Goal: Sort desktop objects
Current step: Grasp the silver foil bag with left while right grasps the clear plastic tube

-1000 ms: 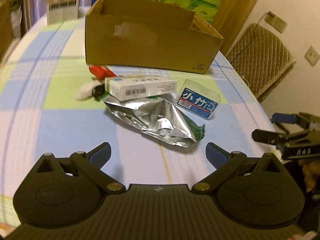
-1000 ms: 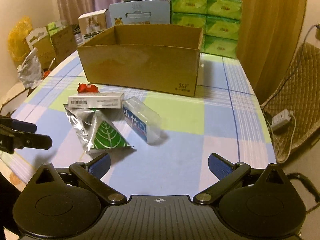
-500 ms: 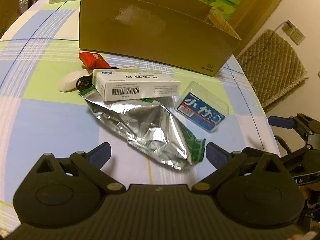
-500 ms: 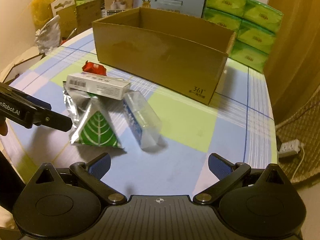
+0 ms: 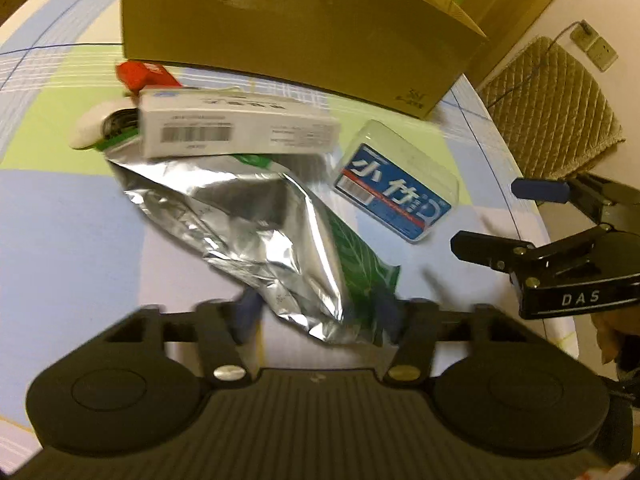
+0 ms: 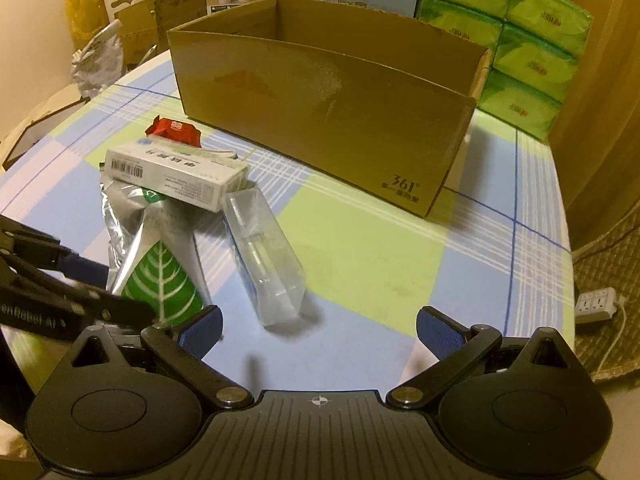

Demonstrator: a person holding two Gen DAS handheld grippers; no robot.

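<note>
The left gripper (image 5: 316,316) is right down on the foil bag (image 5: 256,220), with the bag's near corner sitting between the two jaws. The blue pads are smeared by motion blur, so whether they actually pinch the foil or are just around it can't be told from these shots. In the right wrist view the left gripper (image 6: 100,280) comes in from the left edge, and its tips meet the bag's (image 6: 156,256) green leaf print.

Just past the left jaws, a white carton (image 5: 236,128) with a barcode lies across the far end of the bag. Behind the carton there's a red packet (image 5: 142,74) and a small white rounded thing (image 5: 90,128) peeking out on the left; what that one is isn't clear. To the right of the bag, close but apparently not touching, is a clear plastic case (image 5: 396,192) with a blue label.

The right gripper (image 6: 318,326) has its jaws spread wide with nothing between them. It hangs just short of the clear case (image 6: 262,256), which lies ahead and a bit left of centre. Its left pad is right beside the bag's corner.

Farther out from both sets of jaws is the open cardboard box (image 6: 328,100), standing on the checked tablecloth (image 6: 380,256). Green tissue packs (image 6: 524,40) are stacked behind it on the right.
</note>
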